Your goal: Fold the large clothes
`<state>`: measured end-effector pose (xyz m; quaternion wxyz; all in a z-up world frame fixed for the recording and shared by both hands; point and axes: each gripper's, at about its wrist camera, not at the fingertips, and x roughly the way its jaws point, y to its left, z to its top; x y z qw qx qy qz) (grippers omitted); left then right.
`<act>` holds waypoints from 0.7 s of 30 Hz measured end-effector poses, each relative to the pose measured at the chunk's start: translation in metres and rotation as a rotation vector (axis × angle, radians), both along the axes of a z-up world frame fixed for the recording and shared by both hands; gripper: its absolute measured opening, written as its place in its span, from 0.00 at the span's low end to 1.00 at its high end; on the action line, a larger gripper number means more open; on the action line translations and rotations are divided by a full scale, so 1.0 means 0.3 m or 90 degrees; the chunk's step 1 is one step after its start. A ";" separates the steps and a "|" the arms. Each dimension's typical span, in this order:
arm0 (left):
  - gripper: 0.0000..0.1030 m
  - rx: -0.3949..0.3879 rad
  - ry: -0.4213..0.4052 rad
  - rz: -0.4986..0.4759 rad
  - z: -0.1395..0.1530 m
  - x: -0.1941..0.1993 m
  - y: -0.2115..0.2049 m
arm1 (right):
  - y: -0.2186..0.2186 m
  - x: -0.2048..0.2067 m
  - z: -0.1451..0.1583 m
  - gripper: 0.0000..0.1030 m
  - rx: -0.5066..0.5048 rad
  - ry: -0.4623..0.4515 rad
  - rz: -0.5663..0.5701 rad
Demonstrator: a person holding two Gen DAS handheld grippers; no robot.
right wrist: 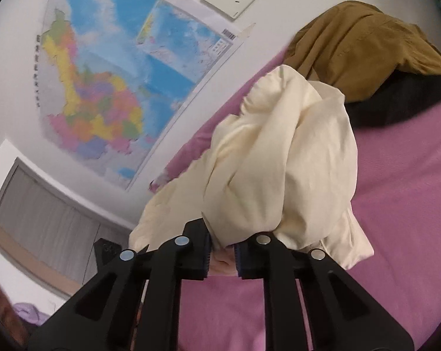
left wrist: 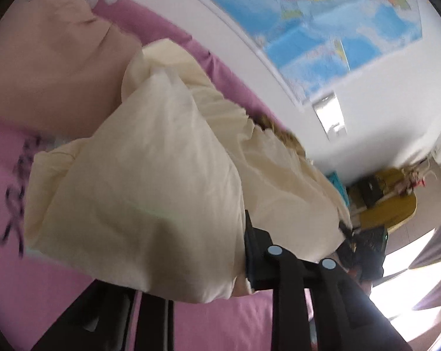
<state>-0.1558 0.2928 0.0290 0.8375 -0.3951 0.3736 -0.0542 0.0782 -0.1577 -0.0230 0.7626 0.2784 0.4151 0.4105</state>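
1. Black fingers of the right gripper (right wrist: pixel 222 250) pinch a bunched edge of the cream garment (right wrist: pixel 282 163), lifted over the pink bed (right wrist: pixel 402 204).
2. Fingers of the left gripper (left wrist: pixel 247 251) look closed on another part of the same garment (left wrist: pixel 138 199); one finger is hidden by cloth.
3. It hangs crumpled between both grips near the bed's wall edge, so no neat fold shows yet.
4. A brown garment (right wrist: pixel 355 44) lies unfolded at the far corner, probably still to do.

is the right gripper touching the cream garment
Touching. The right wrist view shows the right gripper with both pads pressed on a bunched fold of the cream garment, which hangs from them over the pink bed.
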 end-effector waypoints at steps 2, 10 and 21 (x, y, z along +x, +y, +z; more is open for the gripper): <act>0.42 0.038 0.034 -0.005 -0.037 -0.030 -0.025 | -0.007 -0.020 -0.047 0.31 -0.063 0.015 0.000; 0.62 0.209 -0.043 -0.013 0.047 -0.224 -0.049 | -0.112 -0.087 -0.158 0.88 -0.063 0.064 -0.020; 0.59 0.331 -0.042 -0.067 0.077 -0.071 -0.193 | -0.136 -0.061 -0.181 0.13 -0.078 0.022 -0.081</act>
